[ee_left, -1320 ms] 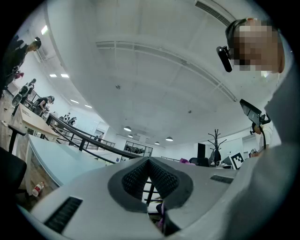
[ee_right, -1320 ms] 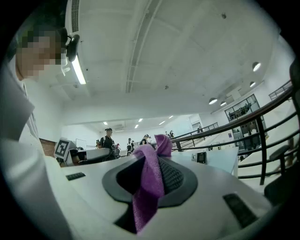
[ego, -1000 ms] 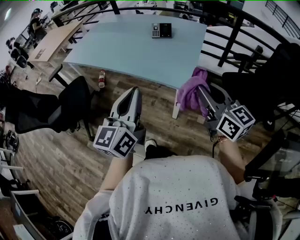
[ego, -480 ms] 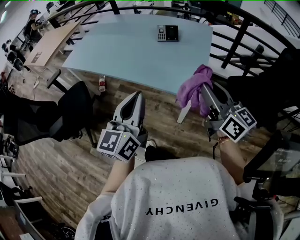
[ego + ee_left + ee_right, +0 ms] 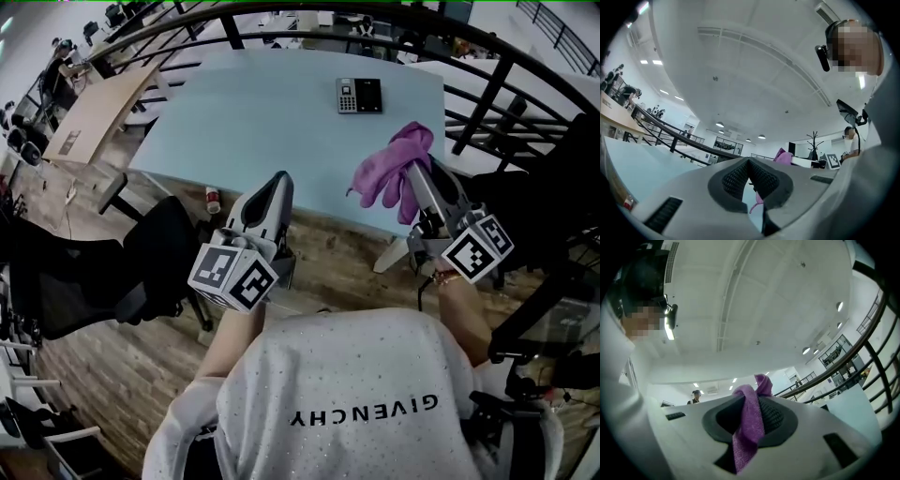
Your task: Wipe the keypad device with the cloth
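The keypad device [image 5: 359, 95], dark with a grey key block, lies flat near the far side of the pale blue table [image 5: 253, 112]. My right gripper [image 5: 413, 174] is shut on a purple cloth [image 5: 392, 167], which bunches over the table's near right corner, well short of the device. In the right gripper view the cloth [image 5: 749, 427] hangs down between the pads. My left gripper [image 5: 277, 181] points at the table's near edge, shut with nothing in it; in its own view the pads [image 5: 736, 176] meet, and the cloth [image 5: 783, 154] shows off to the right.
A black office chair [image 5: 141, 253] stands at the left below the table. A small bottle [image 5: 214, 199] stands on the wooden floor by the table leg. A curved black railing [image 5: 506, 66] runs behind and to the right. A wooden desk [image 5: 89, 108] lies far left.
Both grippers have moved forward from over the floor to the table's near edge. The cloth came with the right gripper and now sits over the tabletop corner.
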### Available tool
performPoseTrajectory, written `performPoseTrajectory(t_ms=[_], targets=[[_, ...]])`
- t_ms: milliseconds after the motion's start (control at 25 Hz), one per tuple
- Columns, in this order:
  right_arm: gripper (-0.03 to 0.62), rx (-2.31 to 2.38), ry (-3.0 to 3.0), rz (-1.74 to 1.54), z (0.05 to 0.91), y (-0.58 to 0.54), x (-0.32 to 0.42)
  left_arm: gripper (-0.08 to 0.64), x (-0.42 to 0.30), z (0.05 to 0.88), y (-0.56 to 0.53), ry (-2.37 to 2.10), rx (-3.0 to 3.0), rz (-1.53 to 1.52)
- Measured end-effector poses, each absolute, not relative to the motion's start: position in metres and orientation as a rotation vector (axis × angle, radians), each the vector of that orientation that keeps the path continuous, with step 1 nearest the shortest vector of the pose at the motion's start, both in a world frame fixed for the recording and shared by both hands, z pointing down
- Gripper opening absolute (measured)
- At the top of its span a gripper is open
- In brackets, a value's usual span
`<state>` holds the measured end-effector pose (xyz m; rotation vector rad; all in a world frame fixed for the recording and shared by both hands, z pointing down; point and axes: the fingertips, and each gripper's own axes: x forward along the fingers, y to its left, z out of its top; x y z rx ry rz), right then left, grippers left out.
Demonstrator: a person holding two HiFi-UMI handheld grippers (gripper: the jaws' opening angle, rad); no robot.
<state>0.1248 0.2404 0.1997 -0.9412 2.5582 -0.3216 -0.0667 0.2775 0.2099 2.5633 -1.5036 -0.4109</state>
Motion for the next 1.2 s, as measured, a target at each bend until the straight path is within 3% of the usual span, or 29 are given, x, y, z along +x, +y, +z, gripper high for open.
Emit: performPoseTrajectory(t_ms=[280, 760, 1200], targets=[[0.071, -0.895, 2.452, -0.351, 0.191, 0.212, 0.089, 0.0, -0.102, 0.206, 0.233, -1.403, 2.613, -0.451], [0.066, -1.049, 2.425, -0.381, 0.218, 0.149, 0.084, 0.0, -0.105, 0.229, 0.168, -1.288, 2.626, -0.434], [0.067, -1.096, 2.552, -0.434, 0.254, -0.015, 0.081, 0.0, -0.083, 0.253, 0.018, -1.229, 2.65, -0.318]])
